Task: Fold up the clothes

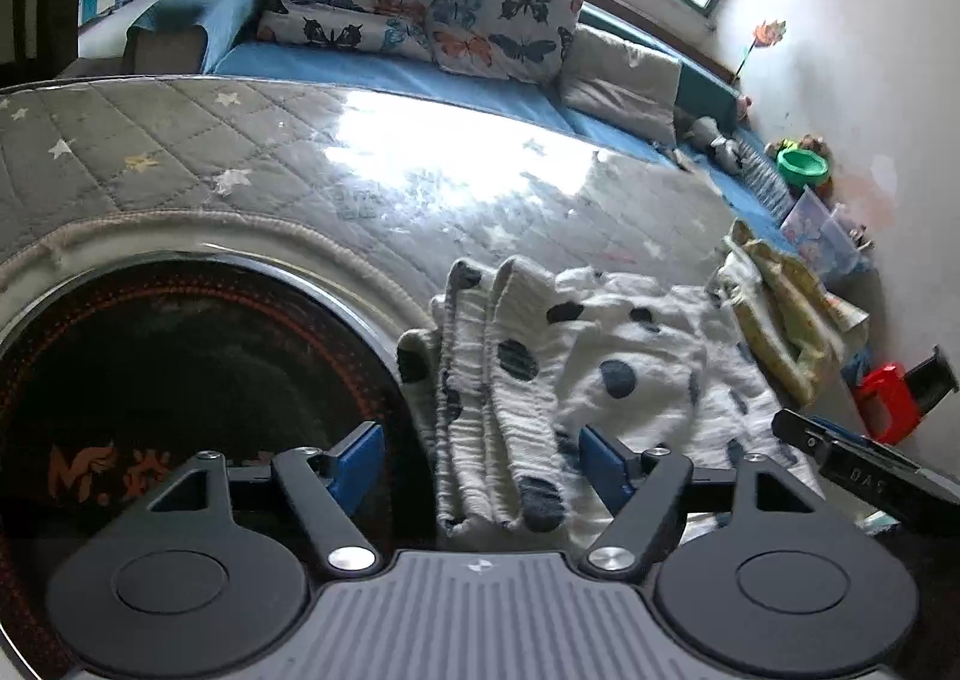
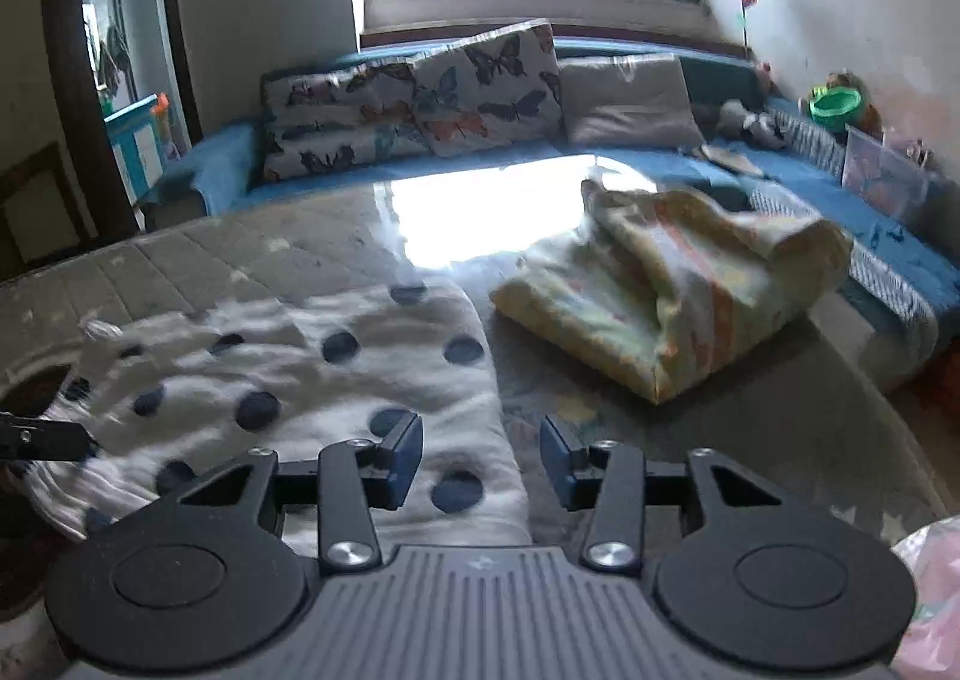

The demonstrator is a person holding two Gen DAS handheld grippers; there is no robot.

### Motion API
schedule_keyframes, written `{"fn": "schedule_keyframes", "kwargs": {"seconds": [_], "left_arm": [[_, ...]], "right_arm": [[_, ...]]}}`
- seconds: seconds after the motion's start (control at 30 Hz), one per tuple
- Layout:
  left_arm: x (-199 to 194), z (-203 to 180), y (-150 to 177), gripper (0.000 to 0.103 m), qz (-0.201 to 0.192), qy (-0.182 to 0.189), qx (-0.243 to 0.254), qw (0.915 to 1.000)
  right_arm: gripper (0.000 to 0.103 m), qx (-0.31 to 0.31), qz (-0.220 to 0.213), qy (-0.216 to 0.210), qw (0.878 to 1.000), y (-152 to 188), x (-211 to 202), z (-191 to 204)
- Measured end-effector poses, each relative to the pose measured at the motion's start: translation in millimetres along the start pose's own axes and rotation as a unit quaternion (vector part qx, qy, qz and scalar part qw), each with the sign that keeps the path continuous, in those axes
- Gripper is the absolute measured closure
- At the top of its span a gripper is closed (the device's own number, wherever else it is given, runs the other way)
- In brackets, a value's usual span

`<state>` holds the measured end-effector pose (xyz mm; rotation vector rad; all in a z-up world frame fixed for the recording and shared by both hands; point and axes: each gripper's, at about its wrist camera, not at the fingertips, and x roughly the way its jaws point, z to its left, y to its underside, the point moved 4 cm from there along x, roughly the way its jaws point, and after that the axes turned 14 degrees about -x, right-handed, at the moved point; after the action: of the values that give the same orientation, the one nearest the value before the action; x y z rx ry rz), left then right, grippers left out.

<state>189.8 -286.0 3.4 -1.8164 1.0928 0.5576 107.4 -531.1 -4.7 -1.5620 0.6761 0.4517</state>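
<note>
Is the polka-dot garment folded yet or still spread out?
Mostly spread: polka-dot garment lies flat on the table, only its ribbed edge bunched up.

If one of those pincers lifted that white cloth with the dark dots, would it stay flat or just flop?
Probably flop. The polka-dot garment lies in soft wrinkles on the quilted table cover, and its gathered waistband bunches between the left gripper's open fingers, so it would likely sag and unfold. It looks thin, so probably light, and its crinkled weave seems unlikely to slip.
</note>
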Motion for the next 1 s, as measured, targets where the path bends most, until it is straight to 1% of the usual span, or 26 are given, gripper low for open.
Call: {"fn": "schedule_keyframes", "kwargs": {"seconds": [0.07, 0.13, 0.2, 0.27, 0.3, 0.33, 0.37, 0.43, 0.47, 0.53, 0.63, 0.7, 0.77, 0.83, 0.9, 0.97, 1.0], "left_arm": [[5, 3, -1, 0.028, 0.006, 0.000, -0.011, 0.9999], [11, 4, -2, 0.030, 0.014, 0.010, -0.021, 0.9996], [13, 1, -2, 0.041, 0.015, 0.016, -0.011, 0.9997], [15, -1, -3, 0.043, 0.014, 0.019, -0.002, 0.9997], [16, -2, -3, 0.046, 0.014, 0.018, -0.001, 0.9997], [17, -2, -4, 0.049, 0.014, 0.018, 0.000, 0.9997], [17, -2, -5, 0.054, 0.014, 0.021, -0.002, 0.9997], [16, -4, -7, 0.059, 0.015, 0.029, 0.000, 0.9995], [15, -6, -7, 0.063, 0.014, 0.034, 0.004, 0.9993], [14, -10, -9, 0.066, 0.013, 0.045, 0.006, 0.9989], [16, -19, -9, 0.067, 0.019, 0.060, 0.006, 0.9980], [19, -28, -5, 0.066, 0.023, 0.066, 0.015, 0.9974], [22, -37, 1, 0.065, 0.025, 0.063, 0.030, 0.9973], [22, -44, 6, 0.060, 0.014, 0.049, 0.051, 0.9974], [21, -42, 8, 0.050, 0.014, 0.045, 0.056, 0.9974], [19, -39, 9, 0.049, 0.014, 0.040, 0.056, 0.9975], [16, -36, 8, 0.048, 0.012, 0.038, 0.054, 0.9977]], "right_arm": [[0.059, 0.006, 0.004, -0.006, 1.000, 3, 4, -1], [0.060, 0.012, 0.007, -0.013, 1.000, 5, 8, 0], [0.062, 0.015, 0.010, -0.017, 1.000, 4, 14, 1], [0.066, 0.017, 0.011, -0.017, 1.000, 3, 18, 2], [0.067, 0.017, 0.012, -0.017, 1.000, 3, 20, 3], [0.072, 0.018, 0.013, -0.018, 1.000, 3, 22, 3], [0.077, 0.019, 0.014, -0.018, 1.000, 3, 24, 3], [0.094, 0.021, 0.015, -0.018, 1.000, 2, 29, 4], [0.098, 0.021, 0.013, -0.017, 1.000, 3, 27, 9], [0.098, 0.017, 0.009, -0.007, 1.000, 3, 23, 9], [0.098, 0.014, 0.010, 0.011, 1.000, 3, 19, 2], [0.098, 0.012, 0.012, 0.023, 1.000, 4, 16, -2], [0.098, 0.010, 0.013, 0.035, 0.999, 5, 13, -6], [0.097, 0.009, 0.014, 0.047, 0.999, 5, 10, -10], [0.093, 0.007, 0.015, 0.060, 0.998, 6, 7, -14], [0.091, 0.007, 0.016, 0.065, 0.998, 6, 4, -17], [0.087, 0.009, 0.017, 0.063, 0.998, 5, 2, -20]]}}
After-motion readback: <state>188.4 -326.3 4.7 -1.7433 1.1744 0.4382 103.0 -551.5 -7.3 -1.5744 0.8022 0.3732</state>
